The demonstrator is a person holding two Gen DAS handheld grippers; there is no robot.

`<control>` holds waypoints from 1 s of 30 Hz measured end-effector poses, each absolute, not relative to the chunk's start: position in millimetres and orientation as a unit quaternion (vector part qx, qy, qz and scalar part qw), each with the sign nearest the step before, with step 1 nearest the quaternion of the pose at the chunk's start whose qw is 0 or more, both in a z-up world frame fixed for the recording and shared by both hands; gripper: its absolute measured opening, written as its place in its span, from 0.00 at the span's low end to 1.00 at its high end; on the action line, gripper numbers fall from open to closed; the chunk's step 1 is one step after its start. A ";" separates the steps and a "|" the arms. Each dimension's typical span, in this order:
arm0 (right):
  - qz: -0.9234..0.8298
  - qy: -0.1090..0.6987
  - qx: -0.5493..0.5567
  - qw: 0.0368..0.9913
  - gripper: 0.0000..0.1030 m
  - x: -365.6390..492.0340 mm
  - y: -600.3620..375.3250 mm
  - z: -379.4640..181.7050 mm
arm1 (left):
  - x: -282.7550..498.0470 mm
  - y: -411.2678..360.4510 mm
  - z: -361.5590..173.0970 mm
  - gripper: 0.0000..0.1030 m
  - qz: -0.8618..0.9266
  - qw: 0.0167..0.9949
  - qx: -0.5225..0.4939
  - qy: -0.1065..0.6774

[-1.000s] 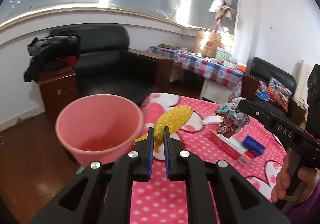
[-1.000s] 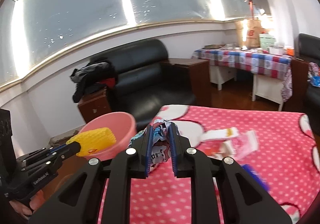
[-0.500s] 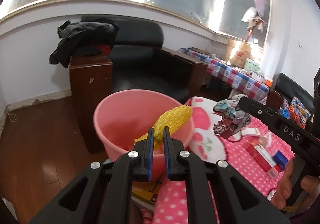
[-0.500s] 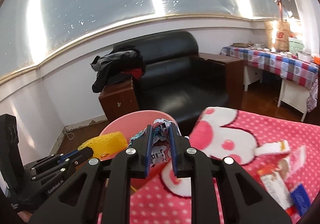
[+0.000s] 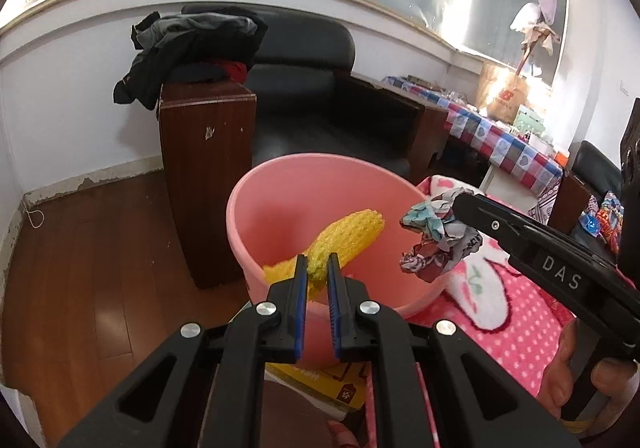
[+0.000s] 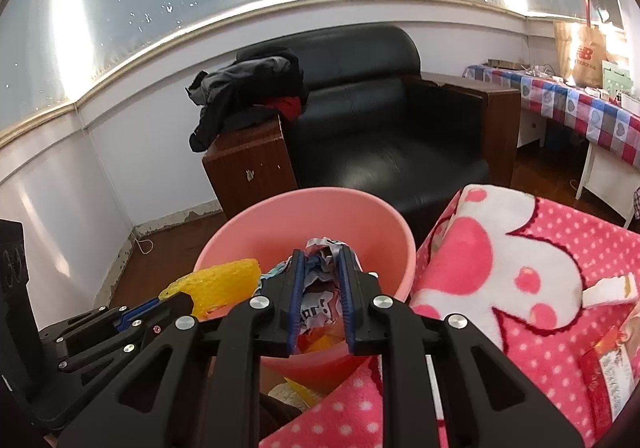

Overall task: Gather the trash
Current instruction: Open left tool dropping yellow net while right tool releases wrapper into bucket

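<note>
Left wrist view: my left claw point(image 5: 317, 275) clamps the corn point(image 5: 344, 238), long axis toward one o'clock, over the bucket point(image 5: 280, 208). My right claw point(image 6: 320, 266) grips crumpled paper point(image 6: 316, 308) above the rim; bucket lies twelve o'clock, directly below both.

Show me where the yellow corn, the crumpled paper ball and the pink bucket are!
yellow corn point(image 5: 348, 238): left wrist view, middle of the cob.
crumpled paper ball point(image 5: 438, 238): left wrist view, middle of the wad.
pink bucket point(image 6: 352, 216): right wrist view, inner back wall.
</note>
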State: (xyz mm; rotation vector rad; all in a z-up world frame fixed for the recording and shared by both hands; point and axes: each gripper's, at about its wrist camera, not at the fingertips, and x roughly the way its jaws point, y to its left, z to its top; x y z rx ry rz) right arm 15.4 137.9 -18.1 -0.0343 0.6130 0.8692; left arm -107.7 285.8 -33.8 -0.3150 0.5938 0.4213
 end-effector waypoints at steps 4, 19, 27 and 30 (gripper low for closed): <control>0.412 0.302 -0.024 0.860 0.16 15.9 143.7 -24.8 | -103.8 292.9 -38.4 0.09 0.206 0.920 -0.159 0.294; 0.407 0.323 -0.027 0.854 0.24 22.4 146.1 -31.0 | -103.9 293.1 -35.5 0.33 0.204 0.921 -0.168 0.286; 0.409 0.315 -0.019 0.856 0.25 18.0 131.7 -22.1 | -107.3 286.0 -27.6 0.35 0.204 0.923 -0.167 0.281; 0.408 0.315 -0.019 0.857 0.25 13.9 125.7 -19.5 | -109.7 282.7 -24.7 0.42 0.205 0.923 -0.172 0.277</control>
